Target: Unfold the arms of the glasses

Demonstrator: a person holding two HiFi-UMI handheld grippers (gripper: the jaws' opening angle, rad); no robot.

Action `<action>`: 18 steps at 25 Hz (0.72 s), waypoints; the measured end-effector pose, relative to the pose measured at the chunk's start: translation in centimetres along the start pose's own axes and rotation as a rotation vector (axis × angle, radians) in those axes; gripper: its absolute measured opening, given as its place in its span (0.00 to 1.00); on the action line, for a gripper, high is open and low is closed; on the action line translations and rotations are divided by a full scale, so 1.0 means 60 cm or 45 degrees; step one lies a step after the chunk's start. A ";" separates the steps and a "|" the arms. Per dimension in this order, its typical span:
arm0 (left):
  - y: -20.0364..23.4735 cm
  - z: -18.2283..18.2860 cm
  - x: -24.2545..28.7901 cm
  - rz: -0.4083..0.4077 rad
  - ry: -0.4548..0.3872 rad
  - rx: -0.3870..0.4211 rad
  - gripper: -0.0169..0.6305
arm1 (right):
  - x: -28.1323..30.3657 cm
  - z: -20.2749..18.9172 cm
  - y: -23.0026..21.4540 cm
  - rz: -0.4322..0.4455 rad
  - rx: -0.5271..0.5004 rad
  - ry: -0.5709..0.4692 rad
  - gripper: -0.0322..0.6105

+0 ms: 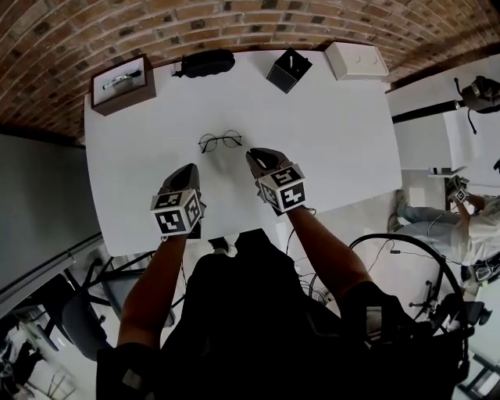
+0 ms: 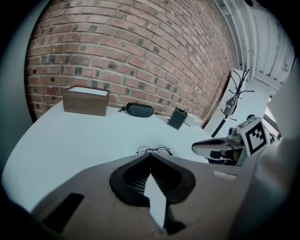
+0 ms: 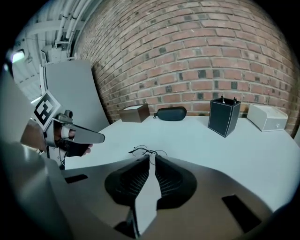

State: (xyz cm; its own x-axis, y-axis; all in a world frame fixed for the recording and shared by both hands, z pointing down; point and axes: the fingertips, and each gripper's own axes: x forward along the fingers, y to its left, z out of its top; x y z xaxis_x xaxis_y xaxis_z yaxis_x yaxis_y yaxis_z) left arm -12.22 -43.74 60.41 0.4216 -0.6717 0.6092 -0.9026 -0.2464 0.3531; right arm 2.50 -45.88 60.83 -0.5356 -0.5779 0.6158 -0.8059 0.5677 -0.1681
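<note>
On white table [image 1: 336, 141] by brick wall [image 1: 234, 23]: glasses [image 1: 219, 141]; left gripper [image 1: 187, 169], right gripper [image 1: 258, 157] closed.

We found the open white tabletop [image 1: 336, 148] on every side of the thin black wire-framed glasses [image 1: 219, 141], so the near side gave free way in. The brown rectangular box [image 1: 123, 84], black oval case [image 1: 205, 62], black square holder [image 1: 289, 70] and white flat box [image 1: 355, 60] stood along the far edge, well apart from them.

The table [image 1: 328, 141] is white, the brick wall [image 1: 234, 23] red-brown, the glasses [image 1: 219, 141] black.
</note>
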 end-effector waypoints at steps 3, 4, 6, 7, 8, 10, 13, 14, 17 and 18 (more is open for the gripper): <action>0.002 -0.008 0.030 0.012 0.039 -0.003 0.04 | 0.023 -0.011 -0.016 0.006 0.011 0.032 0.07; 0.003 -0.012 0.041 0.015 0.051 -0.003 0.04 | 0.030 -0.015 -0.020 0.010 0.014 0.043 0.07; 0.008 -0.018 0.058 0.027 0.075 -0.004 0.04 | 0.044 -0.021 -0.022 0.024 0.011 0.066 0.07; 0.009 -0.019 0.065 0.026 0.084 -0.004 0.04 | 0.051 -0.023 -0.022 0.033 0.004 0.076 0.07; 0.010 -0.019 0.073 0.019 0.092 -0.005 0.04 | 0.059 -0.024 -0.023 0.042 -0.005 0.086 0.07; 0.013 -0.018 0.087 0.014 0.106 -0.005 0.04 | 0.074 -0.029 -0.024 0.059 -0.019 0.112 0.07; 0.021 -0.020 0.100 0.035 0.120 0.006 0.04 | 0.091 -0.035 -0.025 0.073 -0.022 0.140 0.07; 0.022 -0.021 0.105 0.029 0.129 0.005 0.04 | 0.096 -0.033 -0.025 0.075 -0.026 0.141 0.07; 0.024 -0.028 0.119 0.018 0.161 0.010 0.04 | 0.107 -0.038 -0.029 0.078 -0.032 0.168 0.12; 0.026 -0.031 0.122 0.024 0.169 0.015 0.04 | 0.109 -0.043 -0.031 0.077 -0.034 0.183 0.16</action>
State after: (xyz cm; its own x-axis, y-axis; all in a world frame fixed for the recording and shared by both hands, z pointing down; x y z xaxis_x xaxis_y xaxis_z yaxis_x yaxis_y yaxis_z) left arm -10.39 -47.76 66.75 0.4115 -0.5784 0.7043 -0.9112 -0.2434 0.3325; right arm 1.15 -49.23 67.16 -0.5399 -0.4531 0.7094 -0.7651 0.6155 -0.1891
